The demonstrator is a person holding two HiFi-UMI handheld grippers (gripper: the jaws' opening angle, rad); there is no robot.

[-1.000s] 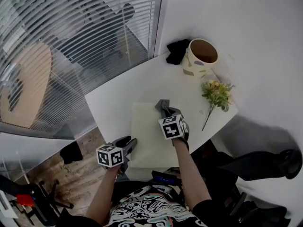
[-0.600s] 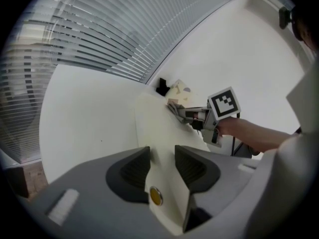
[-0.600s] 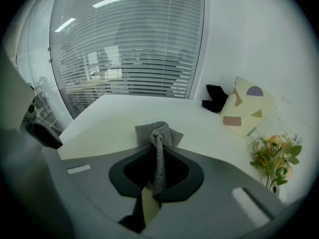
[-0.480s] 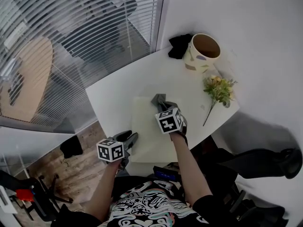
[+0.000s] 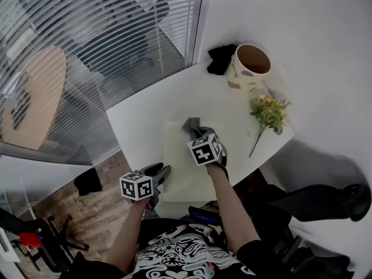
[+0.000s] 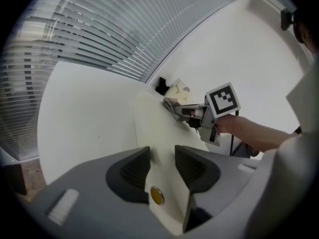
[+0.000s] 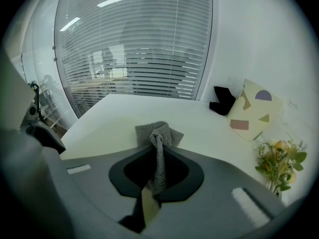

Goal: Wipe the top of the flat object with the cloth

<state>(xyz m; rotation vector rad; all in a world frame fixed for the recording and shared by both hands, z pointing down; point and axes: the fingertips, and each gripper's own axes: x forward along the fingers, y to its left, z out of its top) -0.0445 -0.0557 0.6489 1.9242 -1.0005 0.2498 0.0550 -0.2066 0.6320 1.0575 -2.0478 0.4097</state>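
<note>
A pale cream flat board [image 5: 176, 167] lies on the white table [image 5: 145, 115]. My left gripper [image 5: 158, 172] is shut on the board's near left edge; in the left gripper view the board [image 6: 152, 128] runs between the jaws of that gripper [image 6: 162, 166]. My right gripper [image 5: 199, 136] is shut on a grey knitted cloth [image 5: 191, 124], whose bunched end rests at the board's far edge. In the right gripper view the cloth [image 7: 158, 133] hangs pinched between the jaws of the right gripper [image 7: 157, 176]. The left gripper view shows the cloth [image 6: 171, 104] too.
A cream pot with coloured shapes [image 5: 247, 68] stands at the table's far corner, a black object [image 5: 220, 58] beside it. A bunch of flowers [image 5: 268, 113] lies near the right edge. Window blinds [image 5: 87, 39] run along the left, beyond the table edge.
The right gripper has slid the cloth a little farther and to the left over the board. The left gripper still clamps the board's edge.
</note>
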